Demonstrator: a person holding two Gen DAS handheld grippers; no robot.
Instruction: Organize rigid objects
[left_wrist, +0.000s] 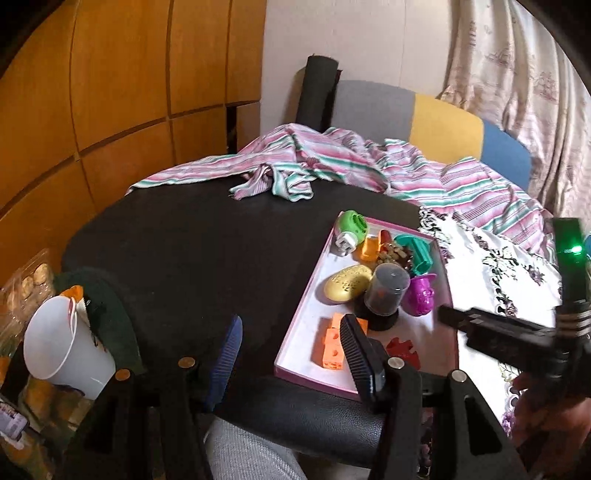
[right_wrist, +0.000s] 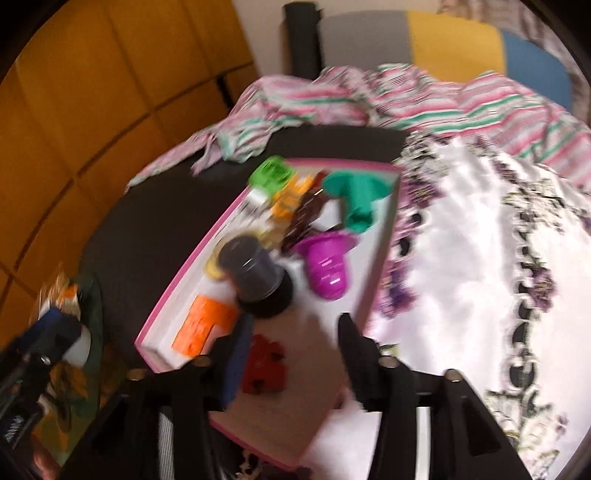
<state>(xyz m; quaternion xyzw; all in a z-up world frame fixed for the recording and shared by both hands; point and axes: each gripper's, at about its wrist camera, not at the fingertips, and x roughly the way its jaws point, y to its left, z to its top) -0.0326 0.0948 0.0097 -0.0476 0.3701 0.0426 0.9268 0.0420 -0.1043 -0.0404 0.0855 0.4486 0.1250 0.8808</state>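
The pink-rimmed tray, a shallow rectangular box with a white floor, lies on the black, leather-grained desk, its long axis running from the near edge of the desk away toward the striped cloth and leaning slightly right in the left wrist view; its right side borders a white cloth with purple floral embroidery. Inside it, rigid plastic pieces crowd the far half: a green rounded plug-in device at the far left corner with its white plug end pointing toward the camera, a teal ribbed piece at the far right, a glossy gold oval case lying on its side along the left wall, a magenta moulded piece, and a clear cylindrical jar with a dark domed top standing upright on a round black base. Nearer, an orange blocky piece with holes lies lengthwise beside the left wall, and a red jagged piece sits near the front. The left tongs are spread wide with nothing between them, one ribbed pad over the desk, the other over the tray's near corner. The right tongs, blurred, are spread over the near end of the tray, the red piece lying between them, not pressed by either pad.
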